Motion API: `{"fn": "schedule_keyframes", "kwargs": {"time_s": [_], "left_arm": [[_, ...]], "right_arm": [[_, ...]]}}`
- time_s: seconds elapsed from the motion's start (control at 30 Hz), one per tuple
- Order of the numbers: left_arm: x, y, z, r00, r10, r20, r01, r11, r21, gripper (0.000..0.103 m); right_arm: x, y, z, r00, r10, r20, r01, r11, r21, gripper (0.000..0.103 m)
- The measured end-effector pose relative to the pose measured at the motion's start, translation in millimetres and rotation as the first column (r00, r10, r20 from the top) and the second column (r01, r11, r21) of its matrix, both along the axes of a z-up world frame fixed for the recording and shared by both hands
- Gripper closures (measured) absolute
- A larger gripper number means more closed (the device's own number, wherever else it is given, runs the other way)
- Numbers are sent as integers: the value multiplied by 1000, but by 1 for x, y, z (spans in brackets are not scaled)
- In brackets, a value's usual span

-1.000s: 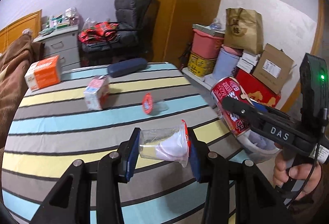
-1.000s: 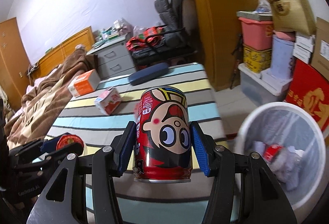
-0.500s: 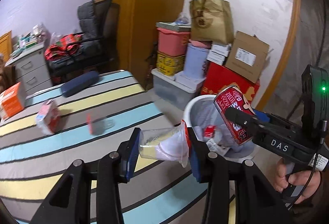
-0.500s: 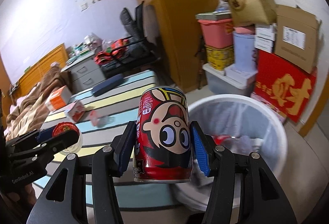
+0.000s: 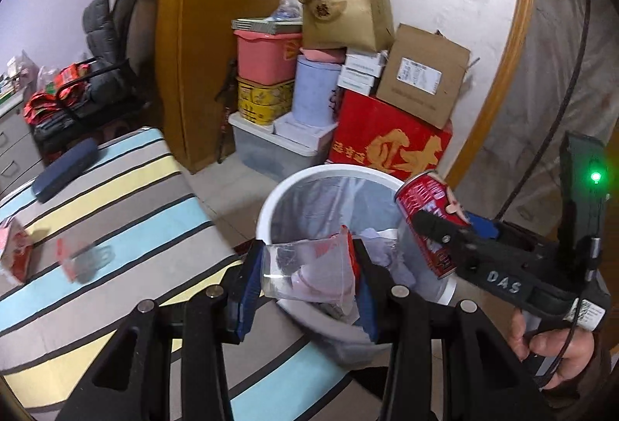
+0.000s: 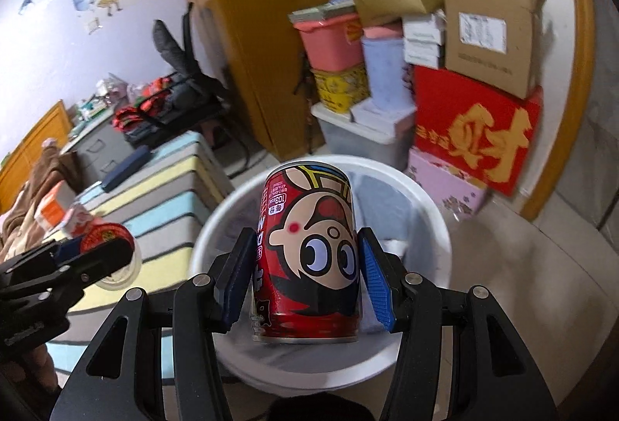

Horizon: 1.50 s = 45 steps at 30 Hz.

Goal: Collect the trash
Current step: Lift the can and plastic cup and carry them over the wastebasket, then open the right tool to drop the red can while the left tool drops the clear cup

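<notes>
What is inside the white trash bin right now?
The white trash bin has a clear liner bag and crumpled white paper inside. The clear plastic cup in the left gripper and the red can in the right gripper cover the rest.

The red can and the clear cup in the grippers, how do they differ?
The red can is opaque, printed with a cartoon face; the clear cup is see-through with crumpled tissue inside. The can stands upright between its pads; the cup lies sideways. Both are clamped, the can in the right gripper, the cup in the left gripper, near the white bin.

1 can (image 6: 307, 254), 1 cup (image 5: 309, 272), 1 bin (image 5: 271, 206).
</notes>
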<state>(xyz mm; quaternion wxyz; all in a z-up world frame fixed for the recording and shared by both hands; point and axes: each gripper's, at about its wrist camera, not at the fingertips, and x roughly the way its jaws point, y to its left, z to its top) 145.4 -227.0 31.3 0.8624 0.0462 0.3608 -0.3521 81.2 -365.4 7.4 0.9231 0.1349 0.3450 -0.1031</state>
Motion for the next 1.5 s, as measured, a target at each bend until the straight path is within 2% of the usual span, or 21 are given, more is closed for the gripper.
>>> {"fn": "schedule_keyframes", "kwargs": {"time_s": [0.43,0.5,0.53,0.57,0.63,0.67,0.73,0.77,1.1,1.5], "left_arm": [[13,-43,-23,999,-35,-36,38,997,63,58],[14,-46,-25,998,-39,-42,41,997,67,53],[14,-47,-25,999,-39,-38,42,997,71,44],[14,-48,-25,999,-40,-33,42,997,69,40],[14,-49,-25,998,-51,-38,53,997,59,40],[15,-49,-25,998,-51,-40,53,997,57,40],[16,-48,-26,998,-39,-41,42,997,61,37],[17,-47,-26,998,-35,-43,37,998,59,36],[12,-32,-18,999,-12,-35,14,999,40,36],[6,10,-5,998,58,-6,-58,998,10,35]], "right_arm": [[12,-31,-27,992,-43,-117,44,999,5,48],[14,-33,-29,990,-42,-133,43,999,7,48],[14,-34,-30,990,-34,-133,36,999,15,48],[15,-35,-31,991,-28,-133,31,999,22,48],[16,-36,-32,990,-31,-139,34,999,20,48],[16,-37,-32,990,-36,-139,39,999,15,48],[15,-37,-30,991,-42,-128,44,999,13,38],[14,-38,-28,992,-39,-118,42,999,19,37],[13,-30,-16,996,-42,-76,43,999,9,37],[12,-7,-4,999,-23,-36,23,1000,-6,37]]}}
